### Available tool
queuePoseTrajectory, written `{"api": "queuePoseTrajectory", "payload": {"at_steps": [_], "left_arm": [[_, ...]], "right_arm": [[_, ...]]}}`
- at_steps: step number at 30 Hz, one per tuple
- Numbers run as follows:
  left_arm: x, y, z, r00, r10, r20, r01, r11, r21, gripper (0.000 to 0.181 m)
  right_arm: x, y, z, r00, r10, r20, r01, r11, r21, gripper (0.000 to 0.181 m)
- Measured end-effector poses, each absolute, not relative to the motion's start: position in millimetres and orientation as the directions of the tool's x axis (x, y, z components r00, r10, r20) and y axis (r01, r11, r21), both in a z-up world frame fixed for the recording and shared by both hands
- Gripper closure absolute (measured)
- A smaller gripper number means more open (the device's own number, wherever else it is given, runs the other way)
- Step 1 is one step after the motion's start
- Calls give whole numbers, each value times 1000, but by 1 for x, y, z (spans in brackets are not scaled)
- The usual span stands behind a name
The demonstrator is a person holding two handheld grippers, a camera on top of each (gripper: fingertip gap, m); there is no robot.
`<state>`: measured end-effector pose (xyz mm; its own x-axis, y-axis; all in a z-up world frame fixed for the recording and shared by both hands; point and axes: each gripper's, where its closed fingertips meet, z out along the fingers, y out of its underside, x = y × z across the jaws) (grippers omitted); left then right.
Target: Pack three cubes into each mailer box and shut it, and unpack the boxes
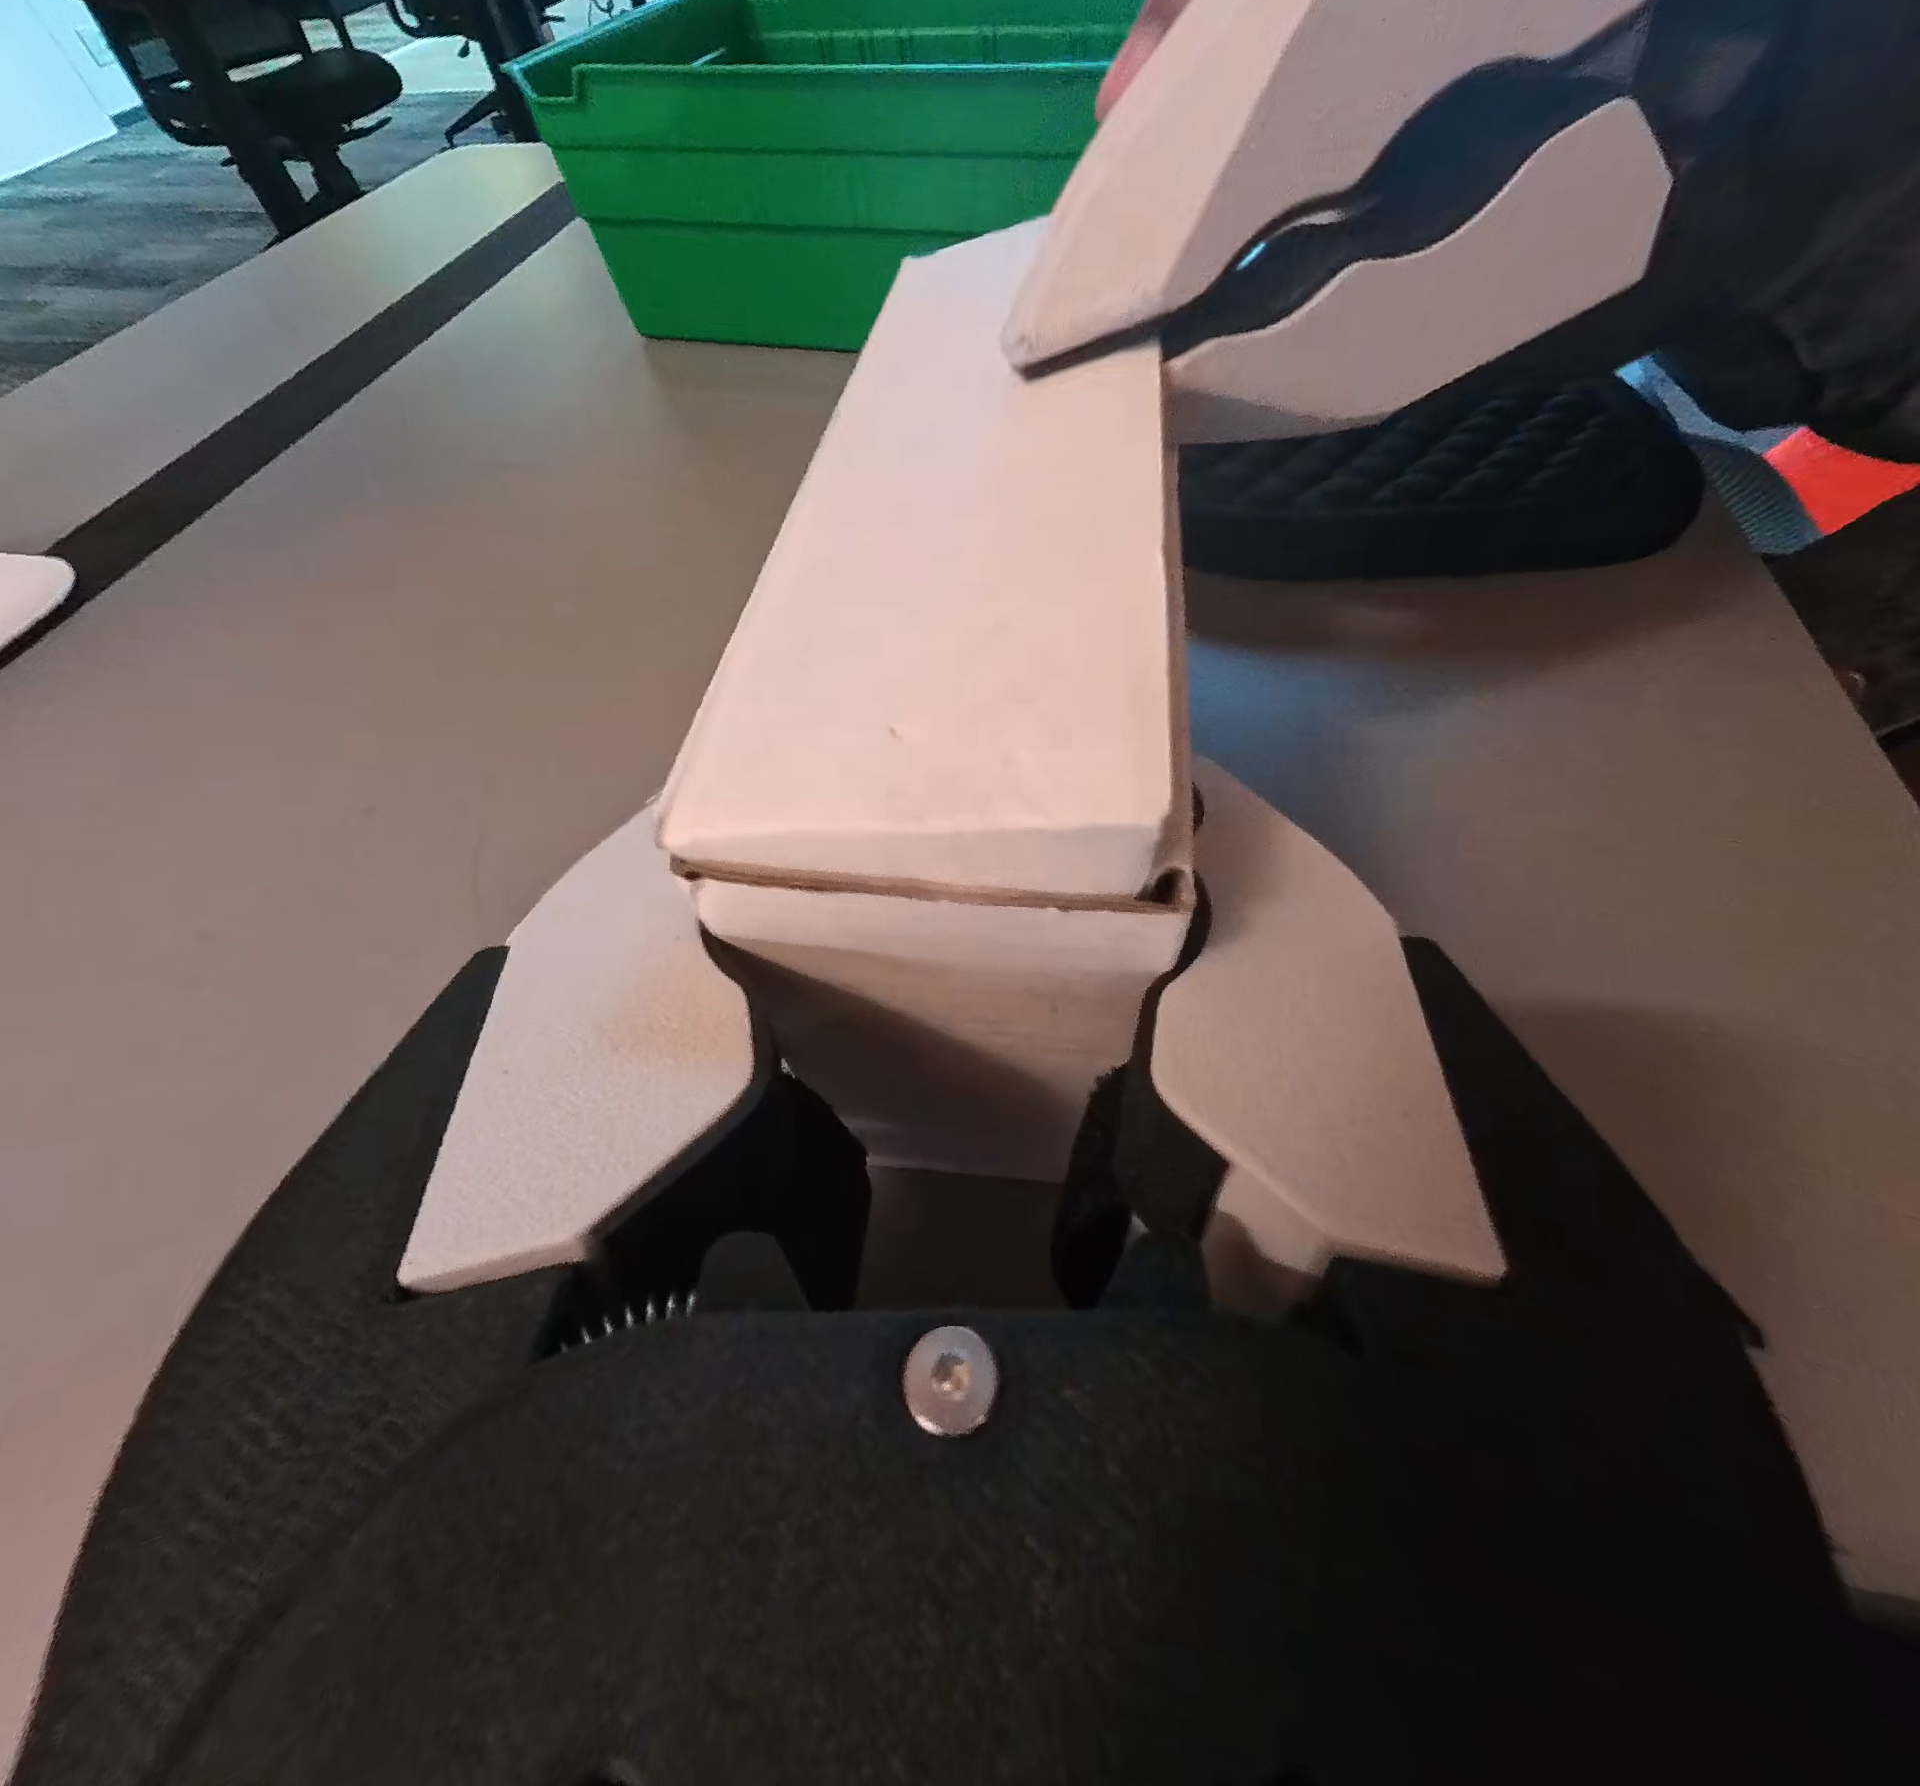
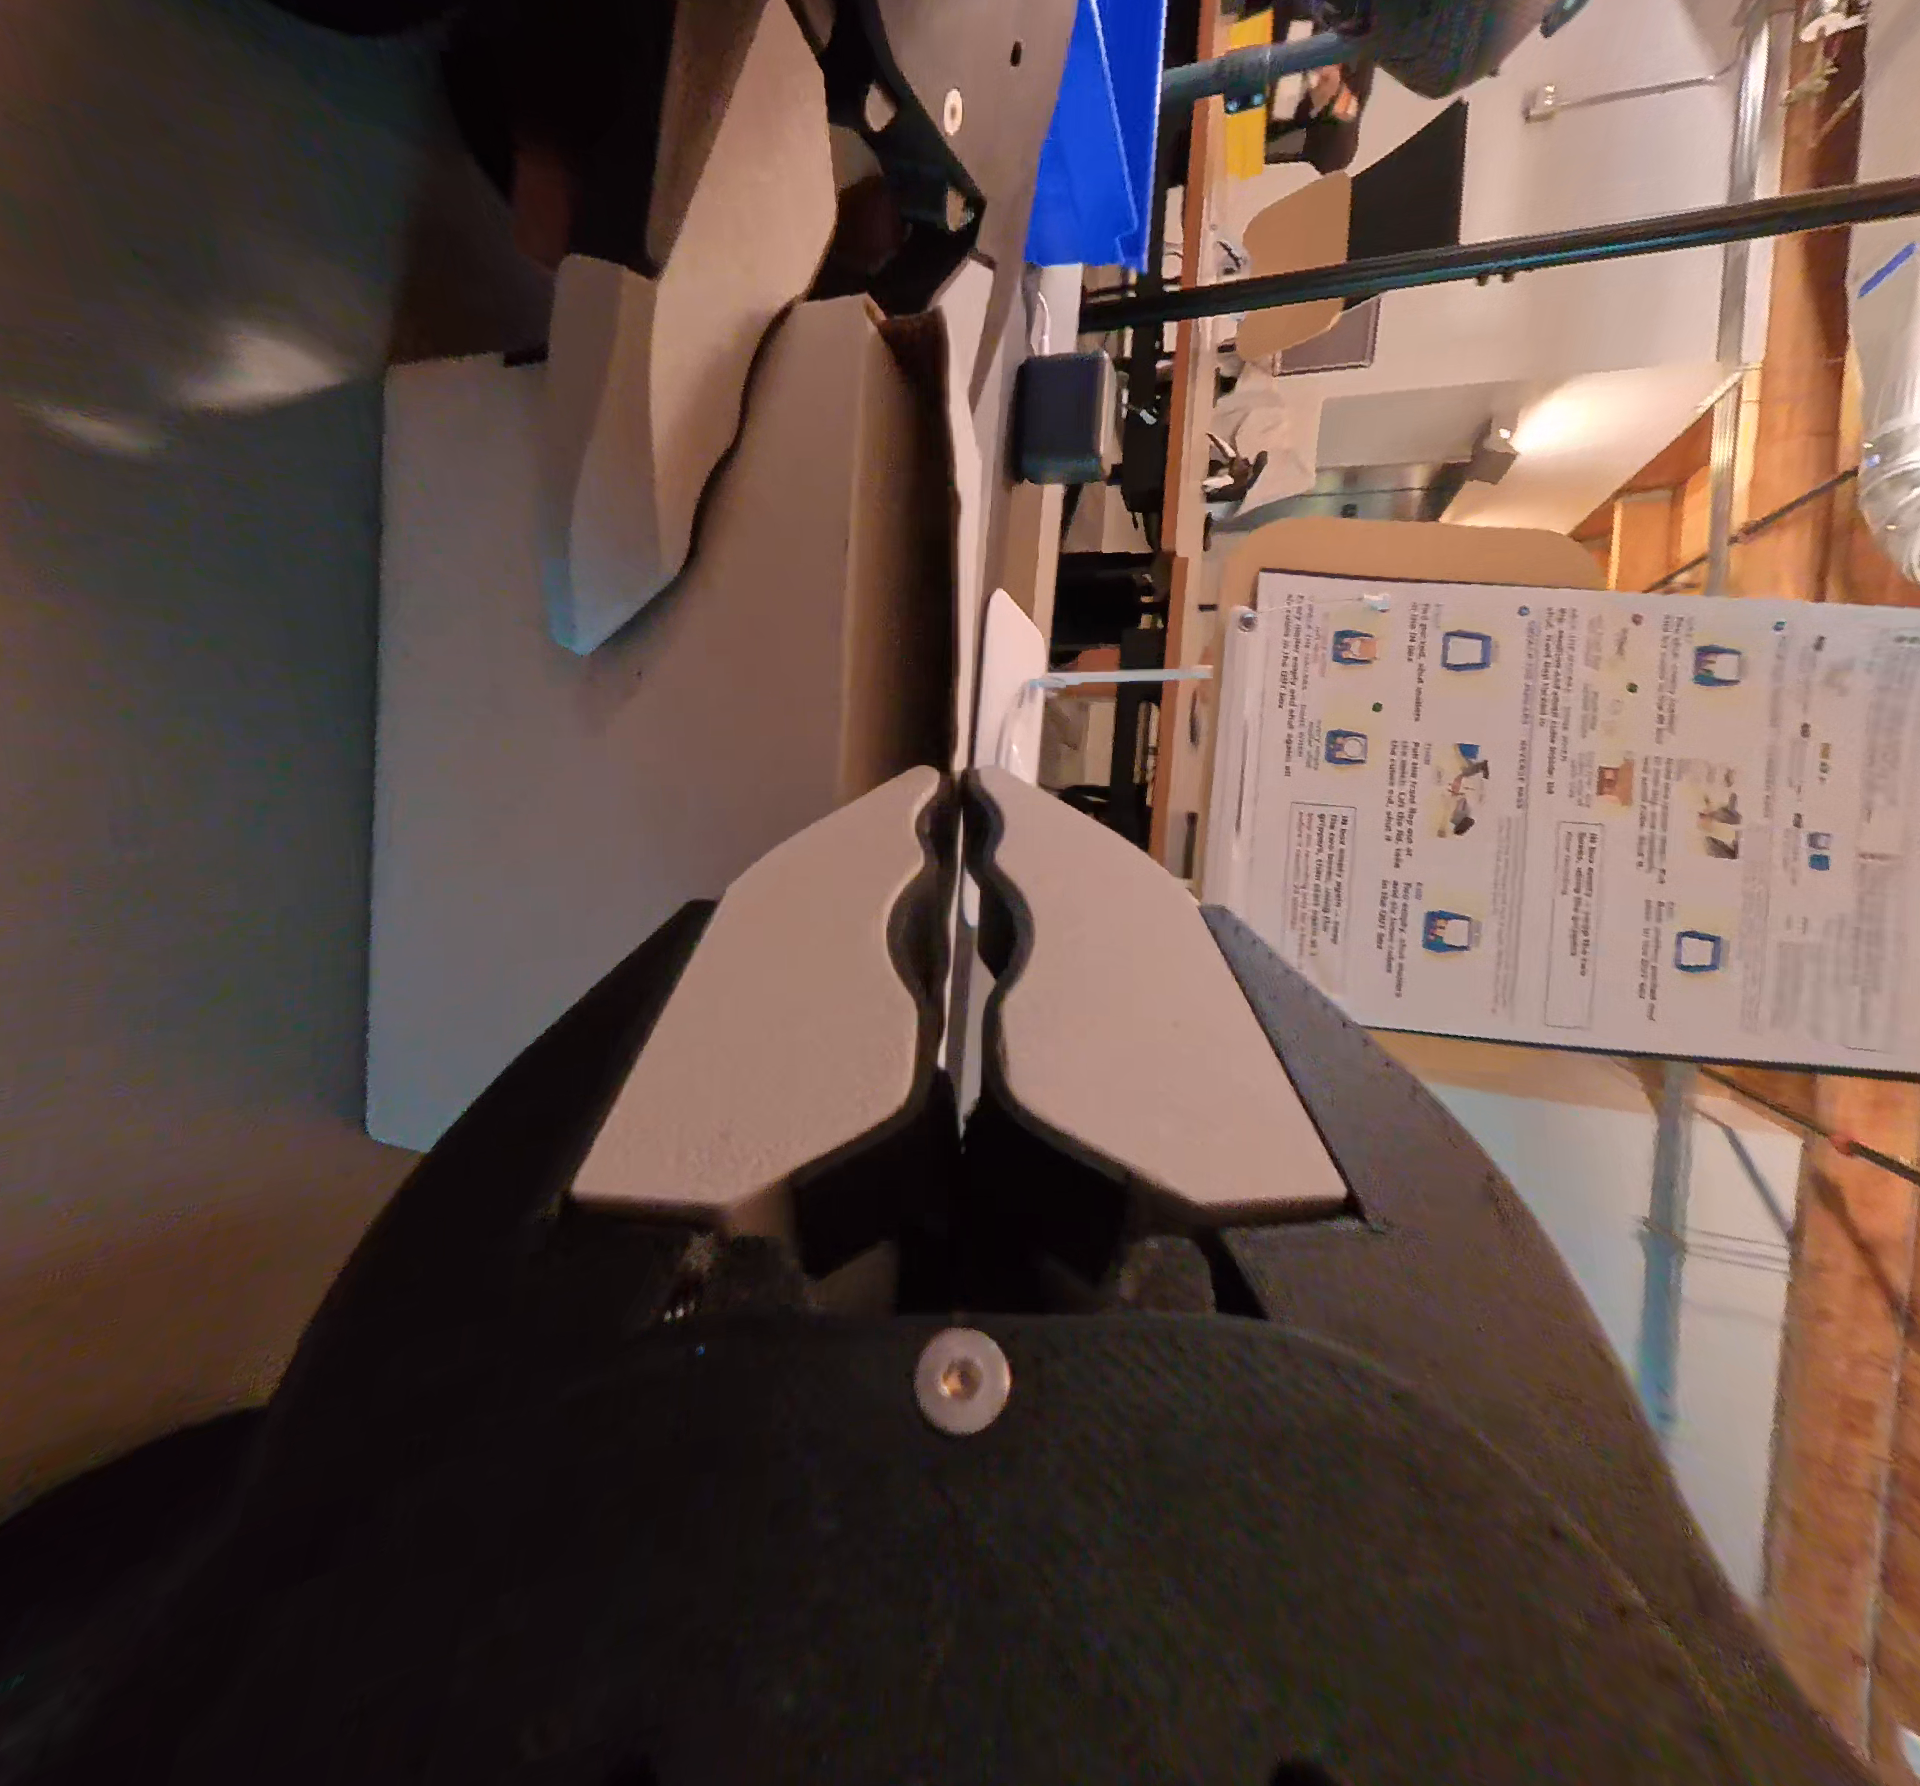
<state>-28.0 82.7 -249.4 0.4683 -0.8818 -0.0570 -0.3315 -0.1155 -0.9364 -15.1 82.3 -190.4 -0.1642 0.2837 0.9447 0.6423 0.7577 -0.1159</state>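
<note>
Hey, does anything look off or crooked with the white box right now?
The box is tilted, not flat on the table: the left tool clamps its near end. The right tool, shut, touches its far end. The lid seam at the near end shows a thin gap. No damage shows.

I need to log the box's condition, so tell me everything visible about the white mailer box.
The white mailer box looks like matte cardboard, long and narrow, its lid shut with a thin brown seam at the near end. It is held above the table. The left tool clamps its near end; the right tool is closed, its tip touching the far top.
</note>
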Motion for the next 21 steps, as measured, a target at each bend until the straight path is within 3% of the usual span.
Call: {"api": "queuePoseTrajectory", "payload": {"at_steps": [3, 8, 13, 18, 19, 21], "left_arm": [[-29, 84, -250, 479, -877, -48, -338, -133, -932, 105], [-29, 83, -250, 472, -880, -57, -346, -125, -930, 104], [-29, 81, -250, 461, -886, -56, -339, -117, -933, 104], [-31, 82, -248, 465, -882, -73, -333, -98, -938, 101], [-35, 83, -249, 477, -870, -122, -371, -74, -926, 94], [-49, 87, -242, 531, -800, -278, -479, -13, -878, 59]], "right_arm": [[-15, 86, -192, -227, 353, 908, 660, 741, -124, 179], [-17, 94, -178, -276, 662, 697, 663, 656, -360, 179], [-22, 103, -172, -375, 878, 300, 706, 479, -521, 179], [-28, 113, -172, -360, 921, -151, 785, 211, -583, 180], [-28, 114, -172, -356, 918, -173, 791, 197, -579, 180], [-28, 119, -173, -343, 930, -131, 791, 211, -574, 180]]}}
